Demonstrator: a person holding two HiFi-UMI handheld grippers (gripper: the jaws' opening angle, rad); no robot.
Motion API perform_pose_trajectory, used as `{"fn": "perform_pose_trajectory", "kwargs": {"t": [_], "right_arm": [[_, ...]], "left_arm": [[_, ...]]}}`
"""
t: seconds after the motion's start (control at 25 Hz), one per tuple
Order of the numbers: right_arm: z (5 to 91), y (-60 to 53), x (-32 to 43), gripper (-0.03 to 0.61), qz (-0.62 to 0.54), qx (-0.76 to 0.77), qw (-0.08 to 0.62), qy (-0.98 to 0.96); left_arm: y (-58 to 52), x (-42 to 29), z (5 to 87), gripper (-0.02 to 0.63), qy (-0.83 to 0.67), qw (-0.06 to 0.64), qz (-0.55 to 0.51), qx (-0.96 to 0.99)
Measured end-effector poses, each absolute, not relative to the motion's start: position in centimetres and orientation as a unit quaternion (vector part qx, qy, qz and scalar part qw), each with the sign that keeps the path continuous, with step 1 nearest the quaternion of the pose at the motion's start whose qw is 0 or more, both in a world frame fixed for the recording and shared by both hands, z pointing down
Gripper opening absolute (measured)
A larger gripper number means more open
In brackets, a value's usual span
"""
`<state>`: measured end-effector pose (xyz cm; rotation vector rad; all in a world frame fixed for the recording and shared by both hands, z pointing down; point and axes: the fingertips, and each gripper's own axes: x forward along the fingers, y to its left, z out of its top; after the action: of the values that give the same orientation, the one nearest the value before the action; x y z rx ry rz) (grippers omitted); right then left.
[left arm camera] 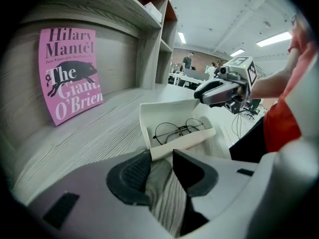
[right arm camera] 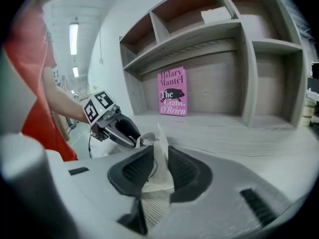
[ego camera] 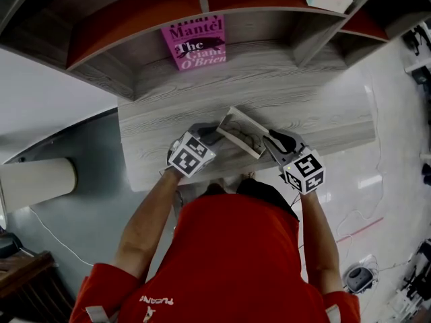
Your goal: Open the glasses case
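Head view: steeply down over desk (ego camera: 303,93). Gripper views: low, close, facing each other across shared glasses case (ego camera: 241,132).

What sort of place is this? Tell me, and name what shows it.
Likely an open-plan office or lab: a wood-grain desk with shelving, ceiling strip lights, and more desks with people standing in the background.

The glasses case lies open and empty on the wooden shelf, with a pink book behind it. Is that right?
Not empty: the left gripper view shows thin round glasses lying in the open glasses case. The rest is right.
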<state>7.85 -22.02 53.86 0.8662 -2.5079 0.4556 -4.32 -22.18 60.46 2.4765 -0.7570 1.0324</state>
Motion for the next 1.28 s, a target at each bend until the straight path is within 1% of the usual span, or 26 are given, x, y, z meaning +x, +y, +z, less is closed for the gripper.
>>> {"fn": "perform_pose_trajectory", "kwargs": {"t": [0.16, 0.56, 0.84, 1.28], "right_arm": [[53.7, -23.6, 9.2, 0.016, 0.142, 0.349, 0.226, -0.898], [55.2, -26.8, 11.1, 0.017, 0.117, 0.381, 0.255, -0.881], [56.1, -27.9, 11.7, 0.017, 0.120, 0.387, 0.265, -0.875], [54.1, -26.7, 10.9, 0.018, 0.098, 0.374, 0.253, -0.887]], "left_arm": [[-22.2, -4.2, 60.5, 0.137, -0.271, 0.178, 0.365, 0.872], [-22.8, -3.6, 60.5, 0.137, -0.294, 0.185, 0.363, 0.865], [-23.2, -3.4, 60.4, 0.137, -0.305, 0.182, 0.364, 0.861], [-23.1, -4.1, 59.8, 0.133, -0.323, 0.184, 0.354, 0.858]]}}
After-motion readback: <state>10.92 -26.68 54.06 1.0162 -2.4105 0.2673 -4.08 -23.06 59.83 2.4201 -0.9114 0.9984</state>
